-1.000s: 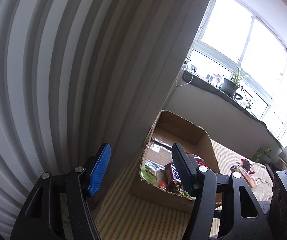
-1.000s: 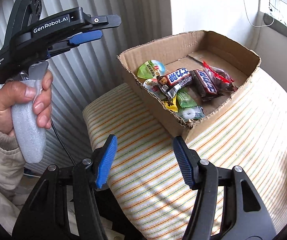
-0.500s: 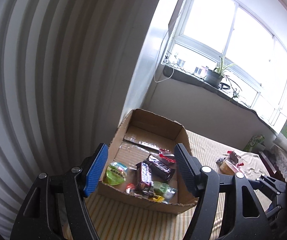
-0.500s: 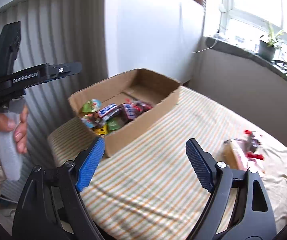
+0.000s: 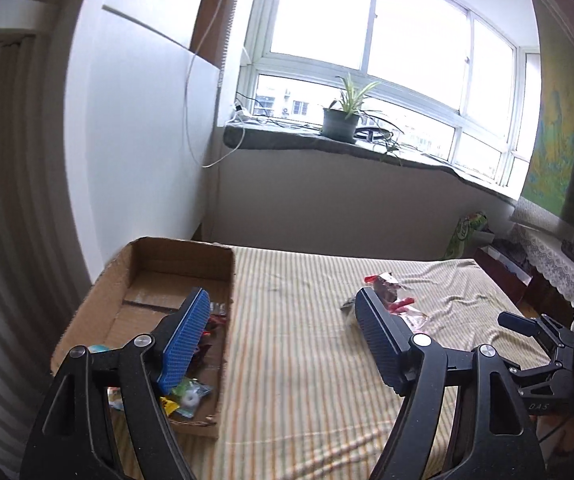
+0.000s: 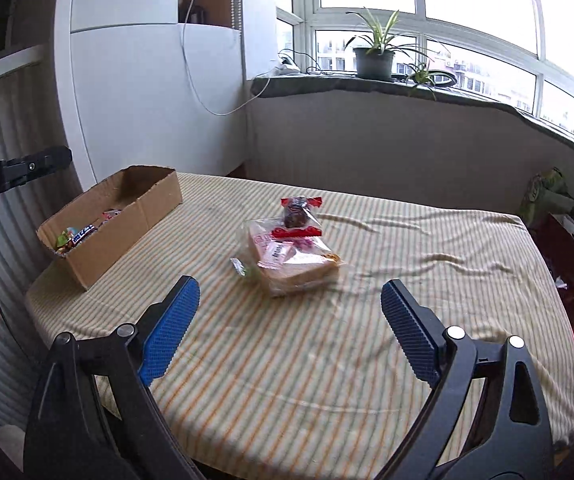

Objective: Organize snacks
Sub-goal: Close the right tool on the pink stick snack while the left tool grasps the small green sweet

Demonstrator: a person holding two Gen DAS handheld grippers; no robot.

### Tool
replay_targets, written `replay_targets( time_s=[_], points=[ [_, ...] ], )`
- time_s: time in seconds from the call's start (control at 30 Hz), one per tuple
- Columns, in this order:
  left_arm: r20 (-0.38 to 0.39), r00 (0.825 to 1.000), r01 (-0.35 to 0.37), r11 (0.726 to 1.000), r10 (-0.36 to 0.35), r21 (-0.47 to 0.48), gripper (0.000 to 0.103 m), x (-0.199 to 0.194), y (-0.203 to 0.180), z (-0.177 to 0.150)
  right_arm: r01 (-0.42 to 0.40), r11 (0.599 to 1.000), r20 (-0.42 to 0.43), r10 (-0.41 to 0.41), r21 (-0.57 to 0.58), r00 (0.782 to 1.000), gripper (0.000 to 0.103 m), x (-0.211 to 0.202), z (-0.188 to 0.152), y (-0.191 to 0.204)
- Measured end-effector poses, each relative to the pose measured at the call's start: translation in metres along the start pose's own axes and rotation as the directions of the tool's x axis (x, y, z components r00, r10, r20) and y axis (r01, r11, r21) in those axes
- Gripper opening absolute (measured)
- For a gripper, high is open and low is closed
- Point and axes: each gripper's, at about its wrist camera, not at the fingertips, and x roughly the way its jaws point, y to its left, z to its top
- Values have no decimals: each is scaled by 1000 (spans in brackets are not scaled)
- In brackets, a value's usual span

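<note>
While both jaws gape w/ nothing held, snack pile [image 6: 293, 252] lies ahead, apart.

Home room, striped tablecloth [image 6: 287, 360], potted plant [image 6: 373, 56] on windowsill [image 6: 467, 94]

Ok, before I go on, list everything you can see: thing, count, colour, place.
cardboard box: one, brown, left end of the table, open top
boxed snacks: several, mixed colours, near end of the box
bagged sandwich: one, clear wrap, table centre
red-trimmed snack bag: one, clear and red, on the sandwich's far edge
tablecloth: one, beige striped, covers the table
potted plant: one, green in a grey pot, windowsill
left gripper: black with blue pads, open, empty
right gripper: black with blue pads, open, empty, short of the sandwich
</note>
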Motion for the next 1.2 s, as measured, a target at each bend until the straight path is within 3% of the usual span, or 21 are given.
replay_targets(
  time_s=[0.27, 0.6, 0.87, 1.07, 1.2],
  points=[
    [-29, 998, 67, 992, -64, 111, 75, 8, -66, -4, 18, 997, 30, -20, 73, 999, 94, -22, -16, -42],
    [-72, 995, 83, 988, -73, 134, 75, 20, -83, -14, 20, 996, 15, -22, 87, 1000, 94, -13, -16, -52],
    [-149, 983, 126, 985, -108, 117, 75, 57, -82, -27, 27, 998, -39, -25, 65, 999, 94, 25, -4, -50],
    [-230, 963, 162, 983, -138, 91, 75, 97, -79, -44, 5, 999, -86, -2, 33, 996, 94, 72, 12, -35],
    [-290, 945, 189, 977, -154, 98, 75, 121, -82, -58, -78, 995, -117, 85, 64, 989, 94, 99, 23, -32]
  ],
)
